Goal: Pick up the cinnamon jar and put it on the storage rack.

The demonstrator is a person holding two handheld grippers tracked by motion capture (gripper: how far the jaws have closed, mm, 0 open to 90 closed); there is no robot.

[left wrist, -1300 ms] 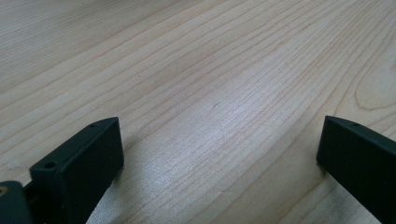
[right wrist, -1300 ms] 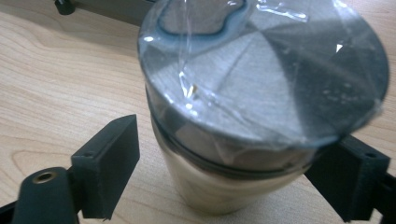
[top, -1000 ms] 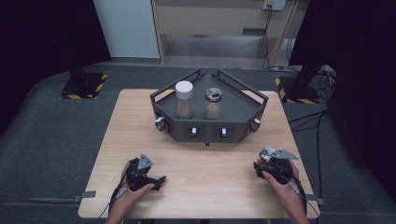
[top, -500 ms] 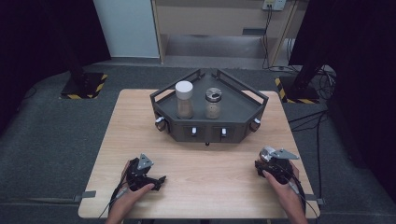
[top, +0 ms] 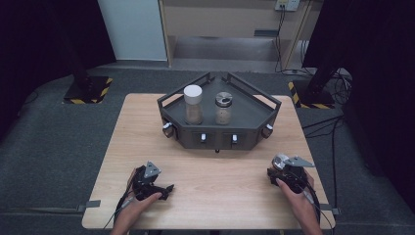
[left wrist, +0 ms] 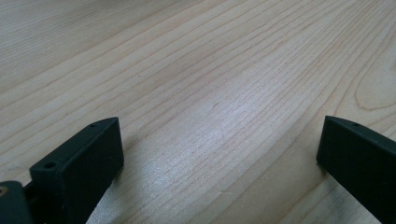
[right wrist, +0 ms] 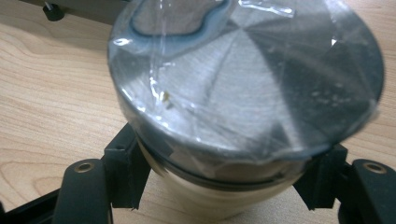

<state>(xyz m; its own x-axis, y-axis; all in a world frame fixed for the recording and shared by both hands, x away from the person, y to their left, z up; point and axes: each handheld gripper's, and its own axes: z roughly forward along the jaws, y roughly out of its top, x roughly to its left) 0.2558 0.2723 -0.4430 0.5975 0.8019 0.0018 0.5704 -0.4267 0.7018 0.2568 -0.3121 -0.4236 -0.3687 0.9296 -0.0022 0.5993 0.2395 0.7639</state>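
right gripper (right wrist: pixel 224 186) jaws just closed, now clamping the metal-lidded jar (right wrist: pixel 243 84)

The left claw (left wrist: pixel 219 154) looks along its two black jaws, which rise from the bottom corners and stand wide apart with nothing between them. One jaw, at the lower left, shows a ribbed inner face and small holes along its top edge; the other comes in at the lower right edge. Under and beyond them lies the table (left wrist: pixel 196 60), pale wood with fine grain lines and a soft sheen between the jaws.
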